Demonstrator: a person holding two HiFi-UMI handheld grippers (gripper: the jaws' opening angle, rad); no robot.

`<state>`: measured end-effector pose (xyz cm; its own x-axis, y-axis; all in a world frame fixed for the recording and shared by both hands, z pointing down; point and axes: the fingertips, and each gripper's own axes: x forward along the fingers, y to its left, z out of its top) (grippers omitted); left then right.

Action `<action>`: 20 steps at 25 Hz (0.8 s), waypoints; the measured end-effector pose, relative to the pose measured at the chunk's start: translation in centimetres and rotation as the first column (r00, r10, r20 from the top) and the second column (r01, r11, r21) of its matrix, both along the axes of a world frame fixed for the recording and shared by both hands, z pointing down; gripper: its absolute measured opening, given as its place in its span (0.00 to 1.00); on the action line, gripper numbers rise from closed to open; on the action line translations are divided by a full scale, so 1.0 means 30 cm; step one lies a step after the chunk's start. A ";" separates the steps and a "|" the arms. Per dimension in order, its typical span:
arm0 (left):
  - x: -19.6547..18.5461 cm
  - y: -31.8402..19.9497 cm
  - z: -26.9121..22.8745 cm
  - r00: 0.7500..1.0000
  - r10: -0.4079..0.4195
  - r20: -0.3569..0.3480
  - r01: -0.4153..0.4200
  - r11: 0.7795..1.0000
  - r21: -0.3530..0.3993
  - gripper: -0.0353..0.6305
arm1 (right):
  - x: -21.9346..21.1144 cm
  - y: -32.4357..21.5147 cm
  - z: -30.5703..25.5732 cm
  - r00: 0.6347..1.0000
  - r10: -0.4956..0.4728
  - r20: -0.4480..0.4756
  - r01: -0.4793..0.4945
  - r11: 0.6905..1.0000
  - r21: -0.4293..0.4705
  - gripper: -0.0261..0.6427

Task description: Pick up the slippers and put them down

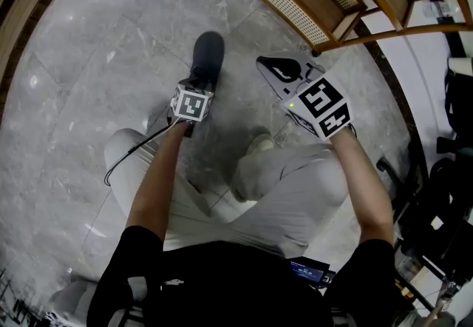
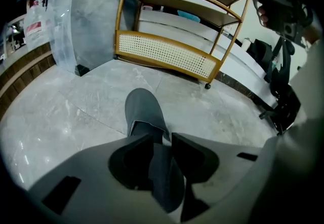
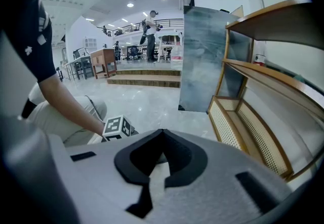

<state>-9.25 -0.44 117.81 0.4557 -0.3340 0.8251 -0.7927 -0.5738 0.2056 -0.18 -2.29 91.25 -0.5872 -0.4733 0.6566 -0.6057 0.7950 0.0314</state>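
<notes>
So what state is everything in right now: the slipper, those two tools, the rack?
Grey slipper: flat on the floor, sole down.
Left tool: open, jaws either side of the slipper's back end.
Right tool: shut, nothing between its jaws.
Wooden rack: standing upright.

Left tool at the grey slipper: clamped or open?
Open. In the left gripper view the left tool has its jaws apart. The grey slipper has its heel rim between them, and the pads do not look pressed on it.
</notes>
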 end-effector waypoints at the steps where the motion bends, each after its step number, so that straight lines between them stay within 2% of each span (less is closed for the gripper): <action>1: -0.002 -0.005 -0.001 1.000 -0.001 0.000 0.001 1.000 0.004 0.19 | 0.000 -0.002 0.001 1.000 -0.001 -0.001 0.001 1.000 0.000 0.03; 16: -0.021 -0.032 -0.067 1.000 -0.006 0.014 0.006 0.999 0.052 0.19 | 0.004 -0.011 0.007 1.000 -0.001 -0.010 0.001 1.000 0.009 0.03; 20: -0.025 -0.056 -0.109 1.000 -0.026 -0.001 0.026 0.996 0.090 0.12 | 0.004 -0.016 0.002 1.000 -0.004 -0.004 0.004 1.000 0.013 0.03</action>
<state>-10.01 -2.13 114.56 0.4457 -0.4187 0.7912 -0.8075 -0.5696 0.1535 -0.06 -2.75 91.30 -0.5864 -0.4795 0.6529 -0.6024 0.7969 0.0442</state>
